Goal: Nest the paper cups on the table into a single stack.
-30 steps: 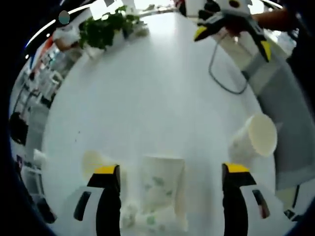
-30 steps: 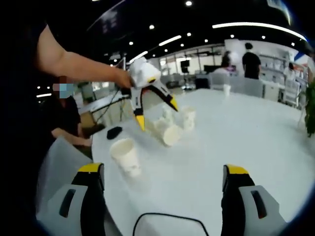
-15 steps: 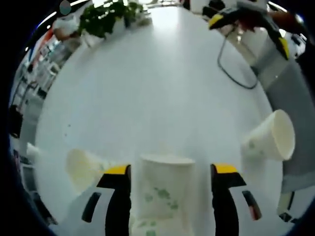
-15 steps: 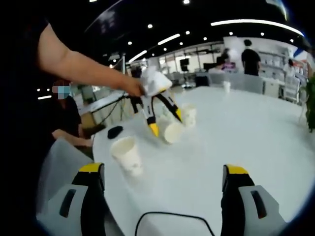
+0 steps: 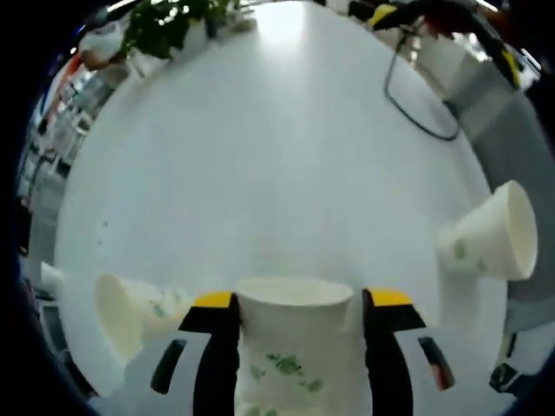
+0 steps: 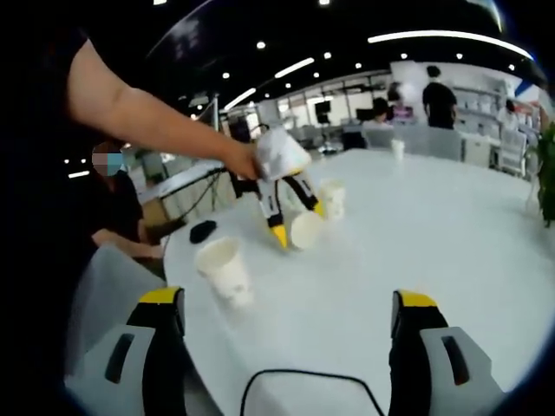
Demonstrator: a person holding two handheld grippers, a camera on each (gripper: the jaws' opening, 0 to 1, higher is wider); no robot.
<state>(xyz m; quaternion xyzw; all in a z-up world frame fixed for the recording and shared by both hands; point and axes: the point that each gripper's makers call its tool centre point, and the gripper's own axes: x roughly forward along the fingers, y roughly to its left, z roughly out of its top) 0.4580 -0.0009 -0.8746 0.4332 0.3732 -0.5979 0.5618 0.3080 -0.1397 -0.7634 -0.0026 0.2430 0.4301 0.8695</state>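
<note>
**Left gripper view: jaws bracket an upright cup; right gripper idle and spread**

Left gripper view, inspected outward from the tool. The left gripper (image 5: 299, 305) has its two yellow-tipped jaws standing close on either side of an upright paper cup (image 5: 295, 347), one at each flank just below the rim. Contact looks likely, but whether the wall is actually pinched cannot be told. The placement suits a side grasp that leaves the mouth clear, so the cup can go down over, or receive, another one.

At 9 o'clock from that cup lies a tipped cup (image 5: 130, 312), its mouth turned toward the table edge. At 3 o'clock, well apart, a second tipped cup (image 5: 490, 243) lies on its side near the white table's (image 5: 260, 156) border. Judged from this, both must be righted or taken sideways before nesting. A dark cable loop (image 5: 421, 95) rests at 1 o'clock, and a potted plant (image 5: 165, 26) stands at 11 o'clock, clear of the work.

Right gripper view: the right gripper (image 6: 286, 299) is spread wide with nothing between its jaws, held low over the near table edge, apparently waiting. The left gripper, seen at 12 o'clock, points down over the cluster of cups, beside a cup standing at 1 o'clock (image 6: 331, 198).

No stack is formed yet.
</note>
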